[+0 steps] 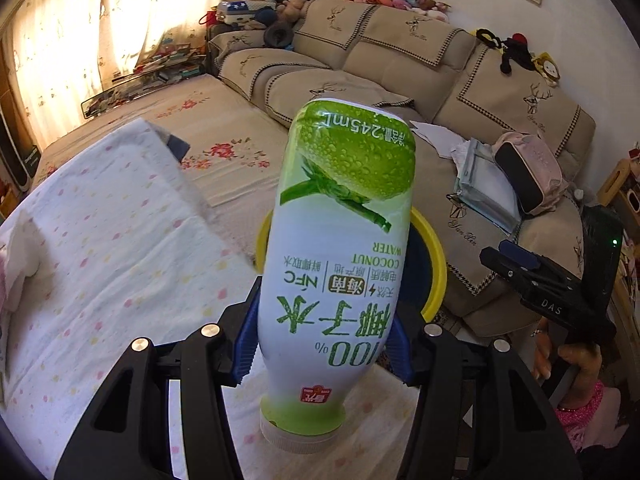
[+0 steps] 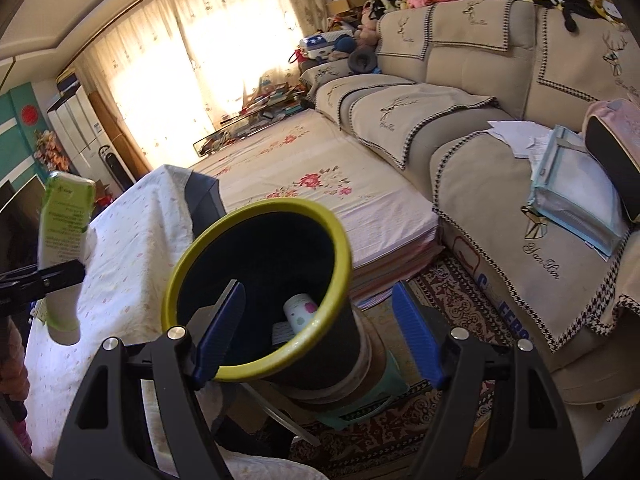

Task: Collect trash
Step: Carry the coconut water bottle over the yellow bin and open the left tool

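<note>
The bottle (image 1: pixel 336 264) is gripped by the left claw (image 1: pixel 324 344), cap end low, in the air over the table (image 1: pixel 100 260). The right claw (image 2: pixel 320 332) is wide open with nothing held. The bin (image 2: pixel 256 292) stands just past the table's edge, with trash already inside. The bottle should be brought right over the yellow rim before it is let go. Farther off, a sofa (image 2: pixel 480 128) is seen. Nothing blocks the way.
</note>
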A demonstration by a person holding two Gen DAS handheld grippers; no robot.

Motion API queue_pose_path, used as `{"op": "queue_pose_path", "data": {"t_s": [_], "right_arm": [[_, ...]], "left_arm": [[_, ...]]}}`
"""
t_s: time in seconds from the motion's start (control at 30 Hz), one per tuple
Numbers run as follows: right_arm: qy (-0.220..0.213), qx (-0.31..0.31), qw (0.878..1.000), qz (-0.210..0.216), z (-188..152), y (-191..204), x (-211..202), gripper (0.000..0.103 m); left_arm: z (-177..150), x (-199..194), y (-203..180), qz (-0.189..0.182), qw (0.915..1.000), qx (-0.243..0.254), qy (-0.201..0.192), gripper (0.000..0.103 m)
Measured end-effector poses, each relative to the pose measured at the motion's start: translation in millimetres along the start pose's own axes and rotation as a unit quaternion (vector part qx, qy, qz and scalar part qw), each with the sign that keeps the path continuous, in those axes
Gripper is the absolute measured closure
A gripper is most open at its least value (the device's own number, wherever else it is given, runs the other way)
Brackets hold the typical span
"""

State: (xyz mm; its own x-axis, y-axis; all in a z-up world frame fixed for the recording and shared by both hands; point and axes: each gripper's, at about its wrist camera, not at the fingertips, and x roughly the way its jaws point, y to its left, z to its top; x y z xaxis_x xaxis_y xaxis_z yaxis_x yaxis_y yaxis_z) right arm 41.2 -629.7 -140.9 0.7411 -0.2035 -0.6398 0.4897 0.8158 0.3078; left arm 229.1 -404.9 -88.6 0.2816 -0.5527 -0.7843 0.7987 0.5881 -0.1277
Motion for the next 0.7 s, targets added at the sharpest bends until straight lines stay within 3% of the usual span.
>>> {"op": "queue_pose_path", "data": {"t_s": [0.1,0.33,0.37,0.4,0.47,0.53,0.7], "right_arm": [[-0.001,0.01,1.0,-0.008,0,-13,-2,0.031],[0.005,0.028,0.999,-0.019,-1,-33,-1,0.031],[0.006,0.029,0.999,-0.019,-1,-33,-1,0.031],[0.007,0.029,0.999,-0.019,-1,-33,0,0.031],[0.009,0.028,0.999,-0.018,-2,-31,0,0.031],[0.01,0.024,1.0,-0.016,-2,-27,0,0.031],[0.014,0.014,1.0,-0.005,-3,-16,4,0.03]], "left_arm": [[16,28,-12,-0.016,0.9997,0.003,0.017,0.05],[50,93,-29,-0.015,0.9993,0.009,0.033,0.05],[53,99,-30,-0.012,0.9994,0.007,0.032,0.048],[56,103,-30,-0.008,0.9995,0.006,0.029,0.038],[58,105,-29,-0.009,0.9997,-0.001,0.021,0.032],[58,99,-24,-0.017,0.9997,-0.007,0.016,0.032],[33,56,-3,-0.007,0.9998,-0.006,-0.018,0.025]]}}
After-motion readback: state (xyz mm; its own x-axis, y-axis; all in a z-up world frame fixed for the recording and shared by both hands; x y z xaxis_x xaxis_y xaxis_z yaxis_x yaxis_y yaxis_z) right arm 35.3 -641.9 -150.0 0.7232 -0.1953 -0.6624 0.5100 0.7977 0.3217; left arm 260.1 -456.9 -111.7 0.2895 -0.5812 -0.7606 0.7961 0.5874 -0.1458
